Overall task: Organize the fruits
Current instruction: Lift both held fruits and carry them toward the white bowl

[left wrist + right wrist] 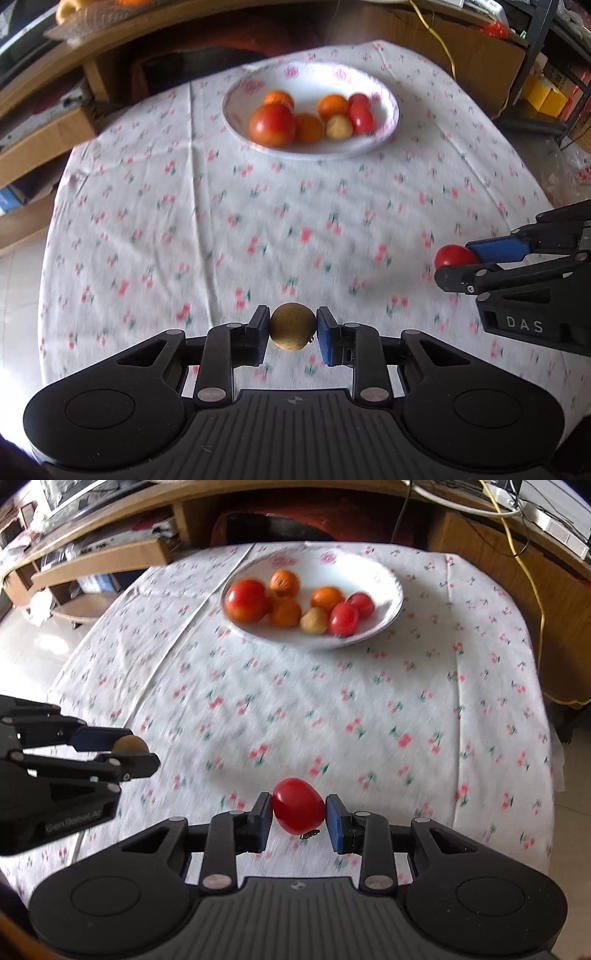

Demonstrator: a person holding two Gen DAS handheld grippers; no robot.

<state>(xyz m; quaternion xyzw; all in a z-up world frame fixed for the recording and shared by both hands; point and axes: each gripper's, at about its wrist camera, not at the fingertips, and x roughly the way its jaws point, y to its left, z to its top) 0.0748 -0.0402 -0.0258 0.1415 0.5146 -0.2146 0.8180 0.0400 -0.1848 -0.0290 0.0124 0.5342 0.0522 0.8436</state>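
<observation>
Both grippers are loaded. The left gripper [292, 326] has its blue pads pinched on a small brownish-gold round fruit [293, 326], and the right gripper [298, 806] is clamped on a red cherry tomato [298, 805]. Both are held above the near part of the table, apparently lifted off the cloth, with the right one off to the right side of the left one and the two well apart.

The white bowl [388, 96] with the pink flower rim sits toward the far edge of the table, roughly centered. It's already fairly full: a big red tomato [272, 124] at its left, three oranges [333, 106] around the middle, a pale yellowish fruit [338, 126] at the front, and two small red tomatoes [361, 116] on the right. The bare white spot in the bowl is along its back wall.

Between the grippers and the bowl there's just the cherry-print tablecloth [221, 206], with a few fold creases and nothing standing in the way.

Past the far edge there's a wooden shelf unit [110, 559] and cardboard boxes [476, 55], plus a yellow cable [532, 587] hanging down near the far right corner. On the left the cloth drops to light floor tiles [22, 642].
</observation>
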